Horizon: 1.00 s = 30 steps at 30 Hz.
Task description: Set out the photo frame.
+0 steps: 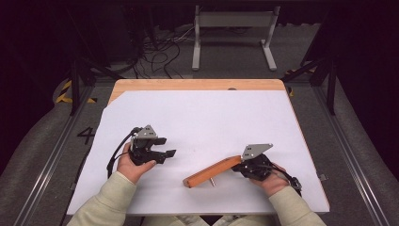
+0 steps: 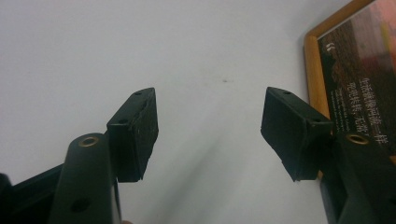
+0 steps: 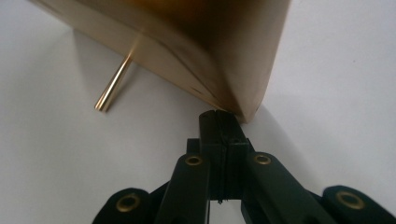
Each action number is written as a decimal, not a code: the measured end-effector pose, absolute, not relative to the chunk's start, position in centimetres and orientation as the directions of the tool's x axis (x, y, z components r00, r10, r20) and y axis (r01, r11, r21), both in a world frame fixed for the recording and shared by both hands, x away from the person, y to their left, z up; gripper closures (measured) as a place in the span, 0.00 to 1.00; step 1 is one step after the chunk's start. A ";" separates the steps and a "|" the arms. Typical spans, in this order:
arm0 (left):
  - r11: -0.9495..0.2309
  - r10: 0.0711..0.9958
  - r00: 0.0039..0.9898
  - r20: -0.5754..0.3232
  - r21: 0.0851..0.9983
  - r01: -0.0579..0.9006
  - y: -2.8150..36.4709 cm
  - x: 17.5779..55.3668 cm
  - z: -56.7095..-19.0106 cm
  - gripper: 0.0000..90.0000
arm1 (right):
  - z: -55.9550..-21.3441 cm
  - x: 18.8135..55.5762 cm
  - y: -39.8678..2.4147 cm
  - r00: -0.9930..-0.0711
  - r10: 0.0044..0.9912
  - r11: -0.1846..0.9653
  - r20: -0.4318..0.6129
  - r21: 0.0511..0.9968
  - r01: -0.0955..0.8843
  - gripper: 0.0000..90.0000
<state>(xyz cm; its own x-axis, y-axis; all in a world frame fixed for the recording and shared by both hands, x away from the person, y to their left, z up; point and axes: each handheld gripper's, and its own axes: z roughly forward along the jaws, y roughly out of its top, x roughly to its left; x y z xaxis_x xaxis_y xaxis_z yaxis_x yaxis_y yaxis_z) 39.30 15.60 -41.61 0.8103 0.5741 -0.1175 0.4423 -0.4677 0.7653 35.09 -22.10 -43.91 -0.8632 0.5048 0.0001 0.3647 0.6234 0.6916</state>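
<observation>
Item: wooden picture frame (image 1: 212,172), rigid, light, with a thin metal prop (image 3: 113,83); propped on the bench at your 5 o'clock. Your right gripper (image 3: 219,122), jaws pressed together, sits at its corner. Left gripper (image 2: 209,128) spread, empty. Likely slippery: grip across an edge.

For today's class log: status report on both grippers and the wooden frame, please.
Left gripper open, holding nothing. Right gripper shut, tips against the wooden picture frame corner. Frame propped on its metal leg. White sheet around it bare.
</observation>
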 end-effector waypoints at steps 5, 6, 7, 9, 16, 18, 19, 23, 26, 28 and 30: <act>-0.472 0.582 0.803 -0.128 0.751 0.462 15.9 39.2 -42.1 0.41 | -43.8 36.5 -21.0 -0.860 0.510 0.609 0.013 0.701 0.372 1.00; -0.472 0.586 0.800 -0.130 0.747 0.468 16.0 39.2 -42.2 0.41 | -43.8 36.8 -20.7 -0.860 0.510 0.607 0.015 0.702 0.373 1.00; -0.474 0.586 0.800 -0.126 0.748 0.465 16.1 39.2 -42.2 0.41 | -43.8 37.1 -20.5 -0.861 0.509 0.607 0.014 0.703 0.371 1.00; -0.470 0.591 0.796 -0.131 0.746 0.472 16.2 39.1 -42.2 0.42 | -43.7 37.5 -20.0 -0.858 0.513 0.601 0.017 0.707 0.373 1.00; -0.478 0.589 0.796 -0.137 0.735 0.481 16.3 39.0 -42.5 0.42 | -43.5 38.8 -19.0 -0.857 0.515 0.591 0.011 0.719 0.365 1.00; -0.489 0.582 0.802 -0.135 0.730 0.477 16.1 38.9 -42.6 0.43 | -43.6 39.3 -18.6 -0.857 0.515 0.583 0.007 0.731 0.356 1.00; -0.492 0.580 0.803 -0.134 0.728 0.477 16.0 38.8 -42.6 0.44 | -43.6 39.4 -18.5 -0.855 0.519 0.580 0.007 0.732 0.357 1.00; -0.512 0.566 0.815 -0.128 0.720 0.469 15.6 38.7 -42.8 0.48 | -43.5 40.1 -18.2 -0.845 0.534 0.561 0.022 0.738 0.374 1.00; -0.526 0.555 0.822 -0.128 0.711 0.466 15.4 38.5 -42.8 0.51 | -43.5 40.6 -17.7 -0.842 0.539 0.549 0.032 0.745 0.380 1.00; -0.534 0.547 0.828 -0.124 0.710 0.459 15.3 38.5 -42.9 0.55 | -43.5 40.7 -17.5 -0.840 0.541 0.546 0.035 0.745 0.383 1.00; -0.540 0.540 0.832 -0.128 0.705 0.459 15.2 38.3 -42.9 0.57 | -43.6 41.0 -17.1 -0.837 0.546 0.533 0.034 0.757 0.378 1.00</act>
<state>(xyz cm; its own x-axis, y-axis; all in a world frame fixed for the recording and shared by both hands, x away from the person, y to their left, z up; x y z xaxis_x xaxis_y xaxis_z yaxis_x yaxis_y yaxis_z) 38.32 15.19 -42.89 0.8320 0.5397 -0.1284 0.4593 -0.5403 0.7050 41.05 -17.08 -43.62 -0.8374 0.5456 0.0342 0.3782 0.5331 0.7568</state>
